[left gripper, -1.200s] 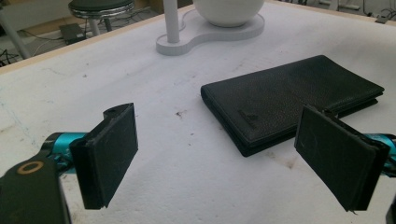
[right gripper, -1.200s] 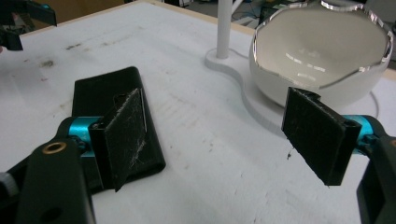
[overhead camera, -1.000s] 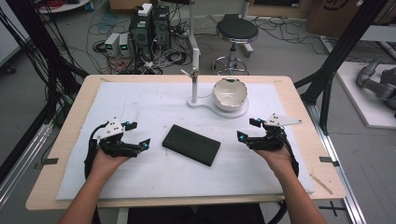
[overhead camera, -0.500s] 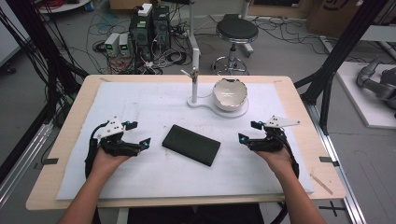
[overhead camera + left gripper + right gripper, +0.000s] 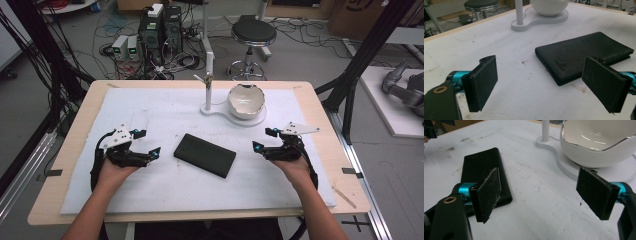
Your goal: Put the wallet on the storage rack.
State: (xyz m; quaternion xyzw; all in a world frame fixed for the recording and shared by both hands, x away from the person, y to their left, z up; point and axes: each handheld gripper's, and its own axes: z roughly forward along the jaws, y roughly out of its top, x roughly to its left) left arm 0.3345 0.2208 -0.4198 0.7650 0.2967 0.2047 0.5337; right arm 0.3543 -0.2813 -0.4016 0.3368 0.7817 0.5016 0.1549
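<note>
One white-covered table [image 5: 165, 107] fills mid-frame. One white stand [image 5: 220, 107] with one bowl [image 5: 246, 100] sits upper centre. One black wallet [image 5: 204, 155] lies flat at centre. Two grippers flank it, apart from it: left gripper [image 5: 148, 143] and right gripper [image 5: 262, 139], both spread wide, holding nothing.

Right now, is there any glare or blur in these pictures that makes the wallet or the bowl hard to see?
High view: soft, slightly blurry, but the wallet and bowl read clearly. Left gripper view: wallet sharp enough to show grain, no glare. Right gripper view: bright reflections streak the bowl's glossy inside; nearby tongs look a little soft.
</note>
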